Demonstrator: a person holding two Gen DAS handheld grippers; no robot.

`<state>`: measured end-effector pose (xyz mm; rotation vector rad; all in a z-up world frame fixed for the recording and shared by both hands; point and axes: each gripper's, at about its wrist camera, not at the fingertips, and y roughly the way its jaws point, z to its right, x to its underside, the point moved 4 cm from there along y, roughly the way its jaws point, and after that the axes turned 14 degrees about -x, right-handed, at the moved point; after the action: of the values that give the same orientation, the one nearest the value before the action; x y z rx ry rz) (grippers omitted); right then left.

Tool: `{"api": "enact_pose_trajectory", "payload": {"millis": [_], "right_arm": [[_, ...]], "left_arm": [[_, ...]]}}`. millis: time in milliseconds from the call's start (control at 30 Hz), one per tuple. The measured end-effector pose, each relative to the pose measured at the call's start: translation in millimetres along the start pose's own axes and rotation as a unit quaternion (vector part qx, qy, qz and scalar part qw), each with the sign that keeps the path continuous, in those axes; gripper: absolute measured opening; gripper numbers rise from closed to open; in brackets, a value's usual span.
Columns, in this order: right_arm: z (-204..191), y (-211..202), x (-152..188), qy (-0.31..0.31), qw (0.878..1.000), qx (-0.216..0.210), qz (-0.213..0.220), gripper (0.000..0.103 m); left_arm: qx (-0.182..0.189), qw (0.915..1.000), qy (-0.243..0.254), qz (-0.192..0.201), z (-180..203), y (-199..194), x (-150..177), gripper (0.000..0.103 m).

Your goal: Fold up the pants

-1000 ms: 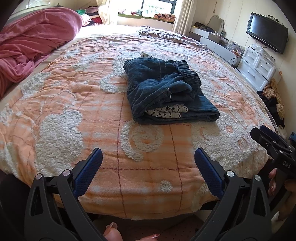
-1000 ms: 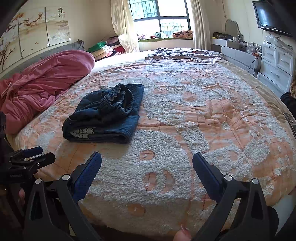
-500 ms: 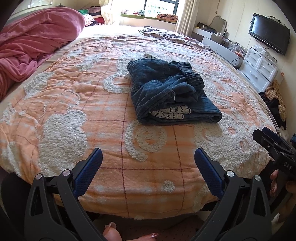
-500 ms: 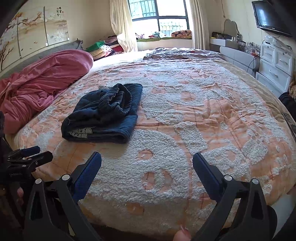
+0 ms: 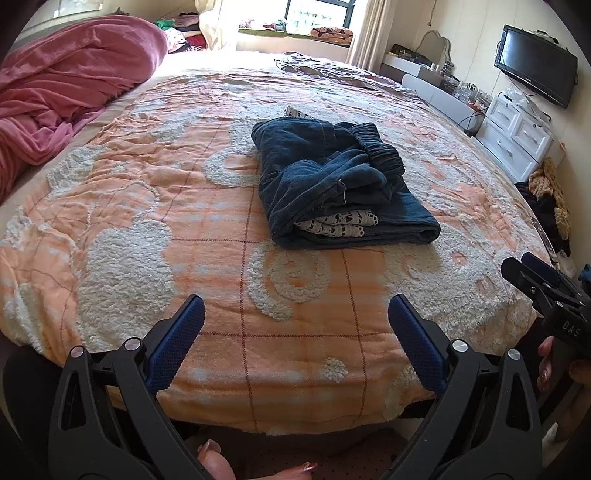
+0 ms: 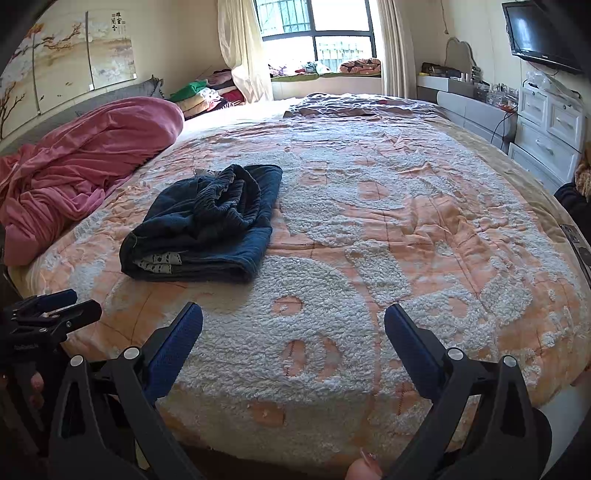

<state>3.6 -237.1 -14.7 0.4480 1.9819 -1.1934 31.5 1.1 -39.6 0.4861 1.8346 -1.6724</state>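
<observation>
An orange-and-white fleece bedspread covers the bed, with a bunched pink duvet at its left edge — just below a painted wall panel. A black television hangs above white drawers at right; folded clothes are stacked beside the window.

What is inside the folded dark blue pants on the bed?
A white patterned fabric edge shows between the layers of the folded pants at their open near side. How far it reaches inside, and what it belongs to, stays covered by the denim. Both tongs are away from it.
</observation>
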Motion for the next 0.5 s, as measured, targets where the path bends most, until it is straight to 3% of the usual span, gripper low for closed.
{"api": "enact_pose_trajectory", "payload": {"millis": [367,500], "right_arm": [[1.4,2.6,2.0,0.001,1.0,0.003,-0.005,0.098],[2.6,4.5,3.4,0.001,1.0,0.006,-0.01,0.098]], "left_arm": [[-0.019,0.9998,-0.007,-0.004,-0.4,-1.0,-0.7,0.094],[-0.009,0.9999,-0.005,0.0,1.3,-4.9,-2.6,0.094]]}}
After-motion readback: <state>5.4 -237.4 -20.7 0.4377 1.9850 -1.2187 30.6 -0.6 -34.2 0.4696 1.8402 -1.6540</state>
